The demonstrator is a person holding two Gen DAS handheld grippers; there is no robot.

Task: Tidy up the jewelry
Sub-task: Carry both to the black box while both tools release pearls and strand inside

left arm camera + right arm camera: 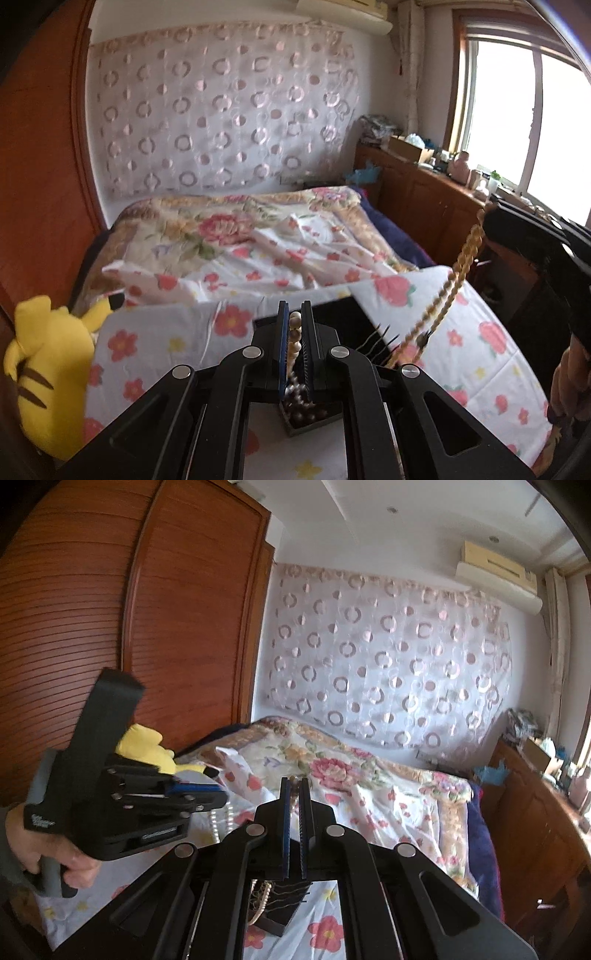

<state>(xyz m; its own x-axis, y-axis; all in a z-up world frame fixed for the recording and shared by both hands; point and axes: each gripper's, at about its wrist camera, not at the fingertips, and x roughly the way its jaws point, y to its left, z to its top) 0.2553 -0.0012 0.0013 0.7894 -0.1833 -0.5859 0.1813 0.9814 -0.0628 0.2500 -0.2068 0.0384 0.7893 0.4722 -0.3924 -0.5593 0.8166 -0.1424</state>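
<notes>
Behind both grippers is the big stuff: a bed with a flowery quilt straight ahead, a wardrobe off to the left of the right gripper, and a circle-print curtain on the far wall. Off to the right of the left gripper there's a window over a low wooden cabinet, kinda cluttered on top. A yellow plush sits low on the left of the left gripper. Just under and ahead of that gripper is a dark jewelry box on the floral sheet, with some dark beads in a compartment right below the fingers. Now the small stuff: the left gripper is clamped on a pearl strand, pale beads running up between its blue pads, and from the right wrist view you can see that strand hanging down below it. The right gripper has its fingers nearly together on a gold chain at the tips; from the left wrist view that twisted chain drops from it down toward the box, to the right of the left gripper. More chain and pearls are bunched under the right gripper by the box, too blurry to sort out.
</notes>
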